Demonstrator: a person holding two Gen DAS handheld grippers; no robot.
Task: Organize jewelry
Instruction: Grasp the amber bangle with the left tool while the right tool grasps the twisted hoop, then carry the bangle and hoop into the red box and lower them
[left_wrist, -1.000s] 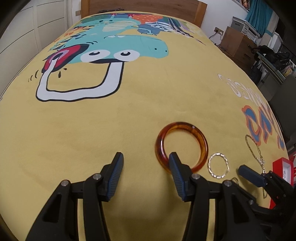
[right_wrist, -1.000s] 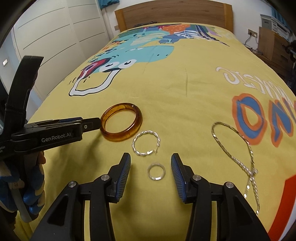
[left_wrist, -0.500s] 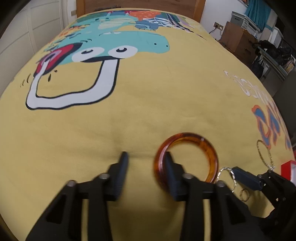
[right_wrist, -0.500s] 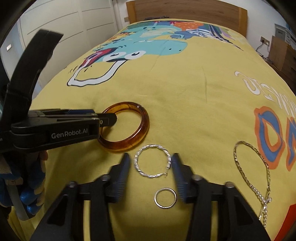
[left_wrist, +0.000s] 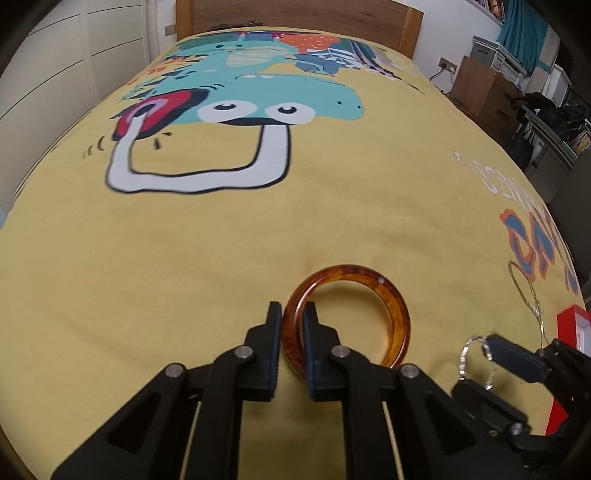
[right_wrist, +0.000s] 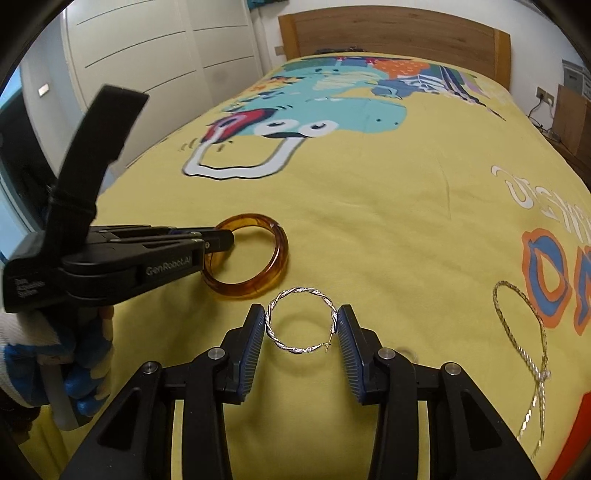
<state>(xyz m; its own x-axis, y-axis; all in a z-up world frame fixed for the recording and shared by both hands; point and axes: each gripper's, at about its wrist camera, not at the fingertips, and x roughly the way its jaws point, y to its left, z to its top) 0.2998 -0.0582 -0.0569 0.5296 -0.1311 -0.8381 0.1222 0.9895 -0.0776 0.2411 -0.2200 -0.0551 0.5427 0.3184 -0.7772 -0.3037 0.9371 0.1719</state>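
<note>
Left wrist view: the left gripper (left_wrist: 292, 317) reaches up from the bottom centre of the frame, its jaws nearly together and clamped on the left rim of an amber bangle (left_wrist: 395, 314). The bangle sits in the lower middle of the frame on a yellow bedspread (left_wrist: 184, 277) printed with a teal cartoon creature (left_wrist: 266, 96) in the upper half. At the lower right, the right gripper (left_wrist: 476, 358) holds a twisted silver hoop (left_wrist: 466, 349) between its fingers. A thin gold chain (left_wrist: 524, 288) and a red box (left_wrist: 572, 325) lie at the right edge.

Right wrist view: the right gripper (right_wrist: 301, 325) rises from the bottom centre, its jaws partly closed with a pad touching each side of the twisted silver hoop (right_wrist: 301, 321), which looks raised off the bedspread (right_wrist: 388, 221) with its shadow beneath. Just above and left of it, the amber bangle (right_wrist: 273, 266) is pinched at its left rim by the left gripper (right_wrist: 221, 240), which enters from the left edge, held by a gloved hand (right_wrist: 85, 354) at the lower left. The gold chain (right_wrist: 517, 317) lies looped at the right.
</note>
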